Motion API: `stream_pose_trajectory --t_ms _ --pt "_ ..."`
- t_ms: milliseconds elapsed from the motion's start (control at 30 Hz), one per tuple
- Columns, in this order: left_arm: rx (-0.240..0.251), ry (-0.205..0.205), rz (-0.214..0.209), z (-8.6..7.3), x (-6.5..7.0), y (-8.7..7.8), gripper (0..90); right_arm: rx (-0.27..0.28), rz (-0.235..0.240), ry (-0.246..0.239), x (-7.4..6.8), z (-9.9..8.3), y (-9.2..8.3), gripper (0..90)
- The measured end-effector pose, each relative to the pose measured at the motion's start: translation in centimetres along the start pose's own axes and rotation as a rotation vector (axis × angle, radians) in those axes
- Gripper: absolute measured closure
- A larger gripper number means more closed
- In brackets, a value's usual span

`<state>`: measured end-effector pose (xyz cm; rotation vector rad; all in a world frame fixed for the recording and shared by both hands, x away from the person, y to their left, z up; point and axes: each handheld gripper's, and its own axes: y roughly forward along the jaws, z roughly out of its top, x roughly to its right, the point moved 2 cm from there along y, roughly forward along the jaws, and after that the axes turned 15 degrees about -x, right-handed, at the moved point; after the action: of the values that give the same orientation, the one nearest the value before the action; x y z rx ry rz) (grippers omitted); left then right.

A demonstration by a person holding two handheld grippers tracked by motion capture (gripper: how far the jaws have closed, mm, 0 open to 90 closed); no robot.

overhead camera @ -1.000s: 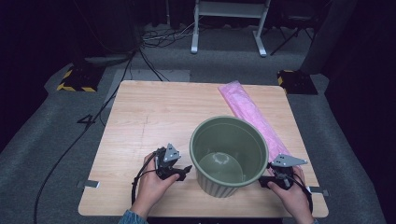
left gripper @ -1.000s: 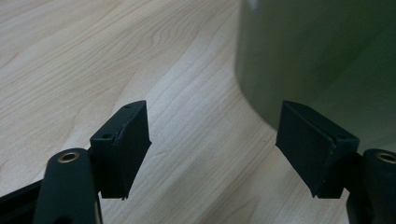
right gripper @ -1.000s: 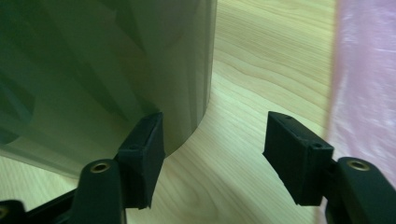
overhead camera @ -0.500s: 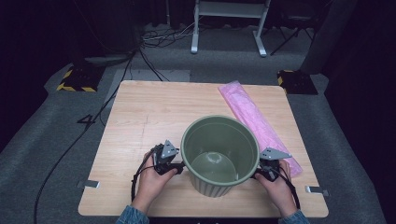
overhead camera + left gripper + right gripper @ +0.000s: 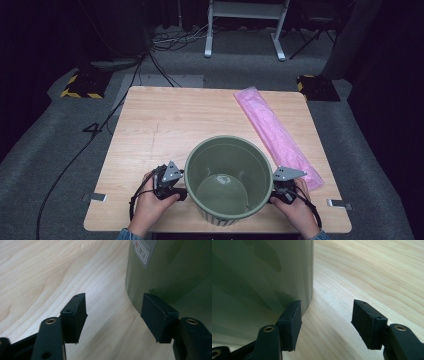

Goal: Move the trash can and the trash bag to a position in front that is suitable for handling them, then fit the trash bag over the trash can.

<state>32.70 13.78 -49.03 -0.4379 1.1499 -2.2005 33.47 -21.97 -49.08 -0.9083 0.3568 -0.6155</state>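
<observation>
Olive plastic round bin on pale woodgrain table, left hand-held gripper and right hand-held gripper flanking it, jaws apart, gripping nothing

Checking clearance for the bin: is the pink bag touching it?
Apart. The high view shows bare table between the bin and the pink bag along the bin's right side.

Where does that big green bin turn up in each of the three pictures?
High view: the green bin stands near the table's front edge, between both hands.
Left gripper view: its wall takes the right side.
Right gripper view: its wall takes the left side.
Shared landmark: the wooden tabletop.
</observation>
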Motion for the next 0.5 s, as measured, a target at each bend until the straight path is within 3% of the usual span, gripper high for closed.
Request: stream_pose_trajectory --t_ms 167,267,300,433,467,500 --pt "0.004 0.002 0.001 -0.5 0.1 -0.1 31.3 -0.009 0.014 -0.006 0.0 0.0 -0.1 37.8" --pt "0.002 0.004 0.025 -0.7 -0.2 -0.1 29.4 -0.017 0.008 -0.009 0.6 0.2 -0.5 36.3" --pt "-0.002 -0.009 0.052 -1.0 -0.6 -0.3 29.1 -0.016 -0.001 -0.004 0.9 0.2 -0.6 34.7" --pt "-0.002 -0.021 0.065 -1.3 -0.9 -0.4 28.2 -0.025 -0.032 0.040 2.3 0.6 -1.1 30.5" --pt "-0.004 -0.025 0.074 -1.5 -1.0 -0.4 28.1 -0.032 -0.047 0.086 3.7 1.0 -1.3 27.4" --pt "-0.010 -0.025 0.077 -1.6 -1.1 -0.5 28.0 -0.033 -0.055 0.097 4.1 1.2 -1.4 26.7"
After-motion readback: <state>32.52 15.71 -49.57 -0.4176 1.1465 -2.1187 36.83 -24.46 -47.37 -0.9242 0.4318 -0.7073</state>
